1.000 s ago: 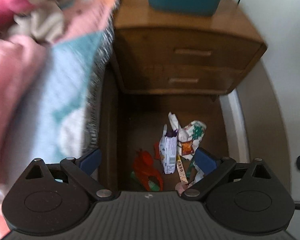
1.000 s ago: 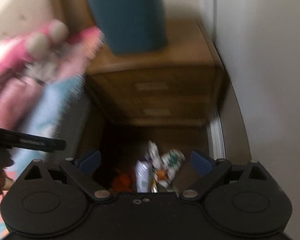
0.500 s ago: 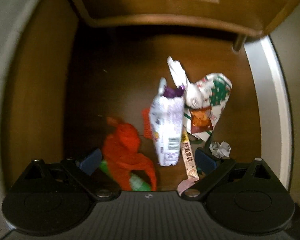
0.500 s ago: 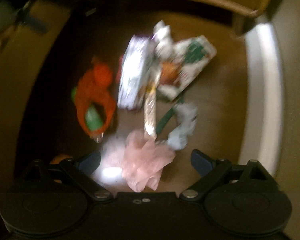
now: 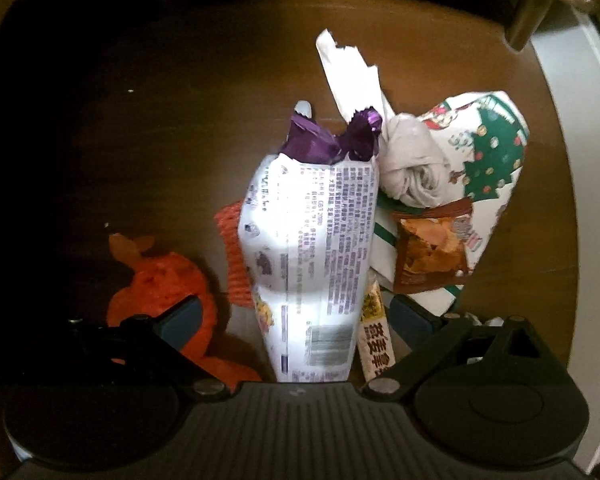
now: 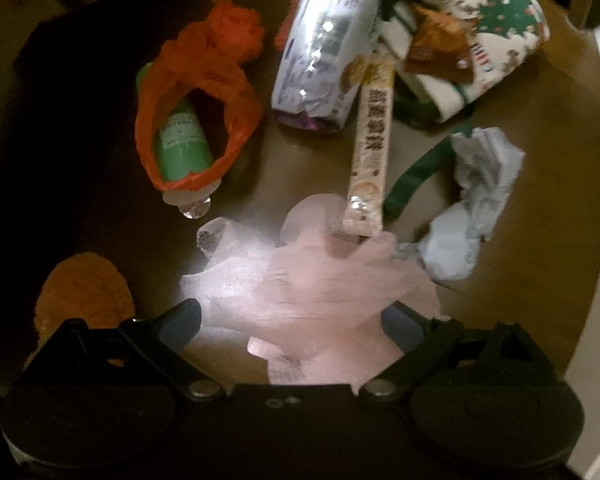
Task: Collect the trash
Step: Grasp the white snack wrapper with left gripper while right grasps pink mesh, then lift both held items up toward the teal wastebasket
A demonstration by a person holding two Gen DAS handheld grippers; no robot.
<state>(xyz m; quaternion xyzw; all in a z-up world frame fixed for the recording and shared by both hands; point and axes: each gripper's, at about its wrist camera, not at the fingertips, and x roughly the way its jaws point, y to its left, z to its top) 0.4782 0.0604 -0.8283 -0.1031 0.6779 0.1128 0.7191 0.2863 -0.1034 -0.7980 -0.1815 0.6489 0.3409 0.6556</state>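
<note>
We see a brown wooden floor (image 5: 171, 128) strewn with trash between a white baseboard (image 5: 580, 128) on the right and the leg of a wooden cabinet (image 5: 528, 12) at the top. The largest piece is a white wrapping sheet printed with green Christmas trees (image 5: 496, 148), and a brown snack packet (image 5: 432, 252) lies on it beside a knotted white bag (image 5: 414, 172). Left of these lies a long white snack bag with purple print (image 5: 312, 248), its torn purple top pointing away from us, and a slim cream wrapper stick (image 6: 370, 140) lies along its right edge. A pale pink plastic bag (image 6: 324, 292) spreads across the floor under the near end of that stick. An orange plastic bag (image 6: 203, 80) sits to the left, looped around a green bottle (image 6: 181, 140). A crumpled grey-white paper (image 6: 476, 188) rests on the right, touching a green strip (image 6: 416, 172). Our left tool (image 5: 295, 316) hangs with its blue pads wide apart, one on each side of the near end of the white snack bag, gripping nothing. Our right tool (image 6: 291, 320) is likewise spread wide, its pads on either side of the pink bag; we cannot tell whether they touch it.
</note>
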